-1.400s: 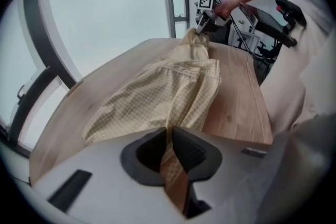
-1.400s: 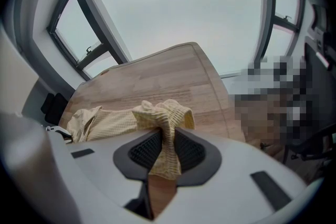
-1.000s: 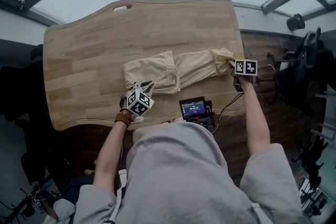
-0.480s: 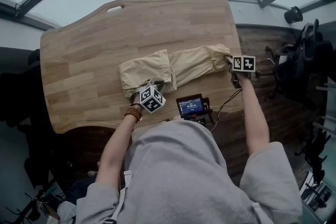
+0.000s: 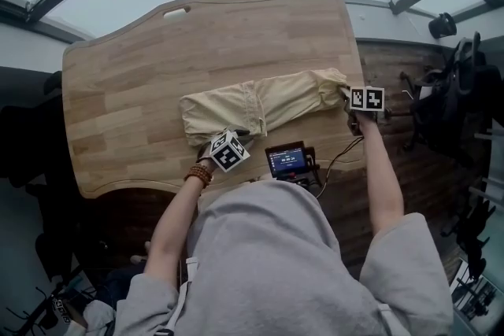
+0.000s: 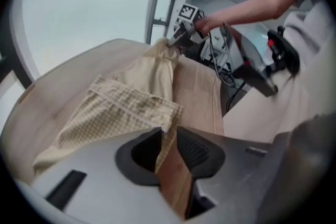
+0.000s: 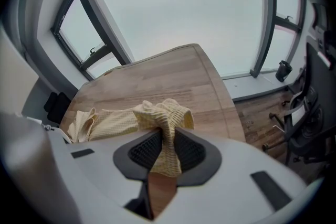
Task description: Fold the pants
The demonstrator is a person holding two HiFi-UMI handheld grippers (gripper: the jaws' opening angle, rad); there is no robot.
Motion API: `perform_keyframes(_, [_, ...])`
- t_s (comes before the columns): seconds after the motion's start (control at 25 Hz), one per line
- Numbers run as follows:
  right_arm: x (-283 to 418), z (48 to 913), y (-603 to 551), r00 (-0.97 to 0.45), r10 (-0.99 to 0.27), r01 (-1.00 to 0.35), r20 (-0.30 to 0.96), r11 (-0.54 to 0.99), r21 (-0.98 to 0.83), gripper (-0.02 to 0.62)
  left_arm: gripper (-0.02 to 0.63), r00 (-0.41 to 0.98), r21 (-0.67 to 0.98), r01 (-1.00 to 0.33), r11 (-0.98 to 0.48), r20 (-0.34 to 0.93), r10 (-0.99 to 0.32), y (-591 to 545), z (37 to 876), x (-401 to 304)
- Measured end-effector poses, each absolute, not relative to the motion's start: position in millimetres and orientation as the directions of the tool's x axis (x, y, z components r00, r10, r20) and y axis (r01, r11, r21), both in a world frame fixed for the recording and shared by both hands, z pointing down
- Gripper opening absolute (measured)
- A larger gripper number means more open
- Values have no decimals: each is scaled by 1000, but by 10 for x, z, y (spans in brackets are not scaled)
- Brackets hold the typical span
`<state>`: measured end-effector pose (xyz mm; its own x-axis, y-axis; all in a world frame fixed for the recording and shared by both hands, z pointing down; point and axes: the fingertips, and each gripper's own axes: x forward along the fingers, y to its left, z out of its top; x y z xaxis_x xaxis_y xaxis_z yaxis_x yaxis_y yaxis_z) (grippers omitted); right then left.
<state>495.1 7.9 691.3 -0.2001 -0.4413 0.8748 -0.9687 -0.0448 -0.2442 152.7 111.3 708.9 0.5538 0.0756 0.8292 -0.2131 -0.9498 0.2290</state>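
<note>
Left gripper view: left tongs (image 6: 167, 138) have just been opening, the pants (image 6: 126, 107) hem loose between them. Right tongs (image 7: 167, 139) pinch the far end. Pants lie stretched along the bench (image 5: 118, 67); soft, light, floppy cloth, likely best gripped at hems or corners.

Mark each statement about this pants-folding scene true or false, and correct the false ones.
1. The right gripper is clamped on one end of the pants. True.
2. The pants lie on the floor. False: they lie on the wooden table.
3. The left gripper squeezes the pants tightly. False: its jaws stand apart, having just been opening, with only the pants' edge at their tips.
4. A small lit screen shows by the table's near edge. True.
</note>
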Motion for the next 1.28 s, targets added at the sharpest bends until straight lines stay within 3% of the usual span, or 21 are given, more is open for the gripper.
perform_keyframes(0.12, [4966, 6848, 91, -191, -435, -977, 880, -5, -215, 74, 95, 640, 260, -279, -924, 768, 23, 912, 6777, 1384])
perform_keyframes(0.2, [4993, 6834, 102, -189, -439, -977, 878, -3, -212, 74, 92, 637, 235, -400, -886, 767, -84, 653, 6726, 1123])
perform_keyframes(0.28, [5010, 6832, 108, -192, -446, -975, 874, -13, -221, 74, 86, 532, 182, -542, -820, 830, -167, 492, 6916, 739])
perform_keyframes(0.4, [5014, 6837, 122, -196, -450, -973, 871, -24, -231, 74, 63, 364, 130, -658, -742, 917, -162, 542, 7360, 307])
perform_keyframes(0.68, [5005, 6765, 107, -221, -448, -966, 866, -20, -257, 74, 63, 455, 191, -719, -669, 856, -244, 500, 7173, 236])
perform_keyframes(0.88, [4927, 6565, 51, -262, -453, -957, 852, 9, -289, 74, 63, 422, 209, -743, -636, 884, -203, 629, 7428, 79])
perform_keyframes(1.28, [3352, 5381, -117, -628, -311, -778, 713, 285, -560, 44, 63, 495, 296, -813, -501, 805, -328, 552, 7114, -117])
